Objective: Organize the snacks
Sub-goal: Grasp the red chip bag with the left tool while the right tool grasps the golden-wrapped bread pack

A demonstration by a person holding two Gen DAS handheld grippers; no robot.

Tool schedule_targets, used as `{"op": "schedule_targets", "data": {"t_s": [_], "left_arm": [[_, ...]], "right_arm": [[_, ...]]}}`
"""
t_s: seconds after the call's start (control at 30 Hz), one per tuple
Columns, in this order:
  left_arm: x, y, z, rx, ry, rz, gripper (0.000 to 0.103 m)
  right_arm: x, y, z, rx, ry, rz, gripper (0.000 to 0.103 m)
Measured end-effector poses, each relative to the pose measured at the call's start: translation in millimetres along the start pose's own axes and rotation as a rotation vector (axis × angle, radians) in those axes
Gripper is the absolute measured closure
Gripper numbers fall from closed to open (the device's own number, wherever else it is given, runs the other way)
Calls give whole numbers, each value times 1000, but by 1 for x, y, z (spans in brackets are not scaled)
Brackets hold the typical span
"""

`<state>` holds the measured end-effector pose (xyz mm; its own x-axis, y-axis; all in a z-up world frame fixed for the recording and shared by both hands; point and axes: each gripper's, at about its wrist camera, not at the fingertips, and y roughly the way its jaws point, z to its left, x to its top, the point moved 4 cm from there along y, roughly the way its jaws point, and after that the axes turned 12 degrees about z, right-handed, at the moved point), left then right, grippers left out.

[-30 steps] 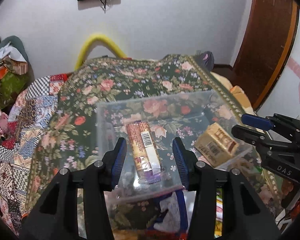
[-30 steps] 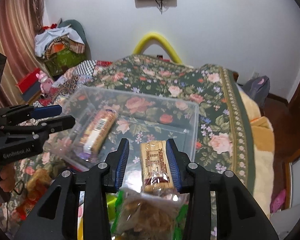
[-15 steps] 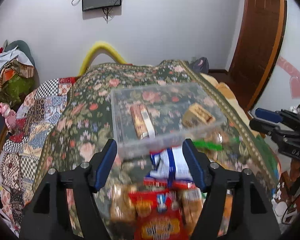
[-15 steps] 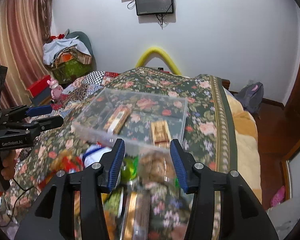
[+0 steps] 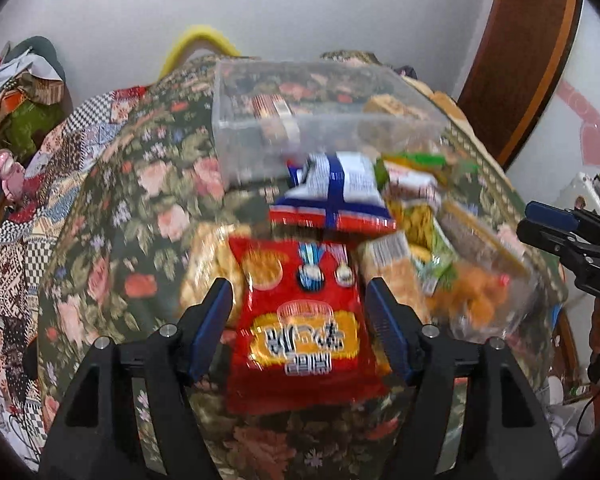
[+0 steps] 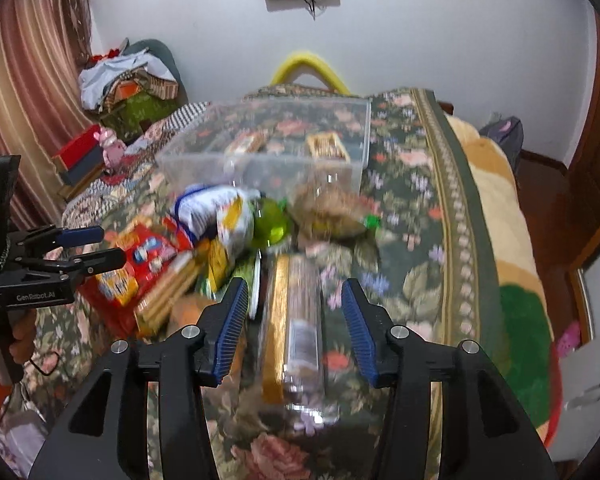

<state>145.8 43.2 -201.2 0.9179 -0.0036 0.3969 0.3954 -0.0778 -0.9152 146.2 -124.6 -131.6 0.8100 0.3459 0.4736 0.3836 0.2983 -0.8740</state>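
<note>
A clear plastic box (image 5: 240, 148) stands on the floral bedcover with a striped snack bar (image 5: 274, 114) and a tan bar (image 5: 392, 106) lying in it. In front of it is a pile of snack packs. My left gripper (image 5: 300, 308) is open just above a red snack bag (image 5: 300, 344), which lies between its fingers. My right gripper (image 6: 296, 316) is open over a clear pack with a gold strip (image 6: 296, 336). A blue-and-white bag (image 5: 332, 192) lies between the red bag and the box. Both views are blurred by motion.
Green packs (image 6: 270, 226), a brown snack bag (image 6: 328, 208) and orange snacks (image 5: 472, 292) crowd the pile. The bed's right edge (image 6: 496, 216) drops to the floor. A patchwork quilt (image 5: 16, 240) and clothes (image 6: 128, 80) lie on the left. A wooden door (image 5: 520, 60) is at the right.
Both grippers have drawn back from the box toward the near snack pile and their jaws stand wider. The two bars stay in the box.
</note>
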Motion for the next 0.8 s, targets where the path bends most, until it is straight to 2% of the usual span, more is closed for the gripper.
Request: {"op": "schedule_targets", "data": {"t_s": [0.1,0.2,0.27,0.5,0.6,0.67,0.7,0.8], "left_arm": [[-7,8,-4,10,-2,12,33],[-10,15,-11,48,31,0,25],[-10,25,-13,69,37,26,24],[-5,41,-8,85,20,23,20],[-2,48,-9,65,23,30,20],[-1,52,-7,56,13,26,24],[-1,52,-7,57,12,16,25],[-1,50,-7,45,16,2,37]], "right_arm": [[-9,15,-4,8,7,46,58],[-14,25,-5,28,19,78,58],[-17,30,-6,38,25,92,58],[-17,40,-7,58,40,107,58],[-16,46,-5,67,32,116,58],[-16,52,-4,62,25,124,59],[-17,53,-3,64,30,123,63],[-18,53,-5,88,52,113,66]]}}
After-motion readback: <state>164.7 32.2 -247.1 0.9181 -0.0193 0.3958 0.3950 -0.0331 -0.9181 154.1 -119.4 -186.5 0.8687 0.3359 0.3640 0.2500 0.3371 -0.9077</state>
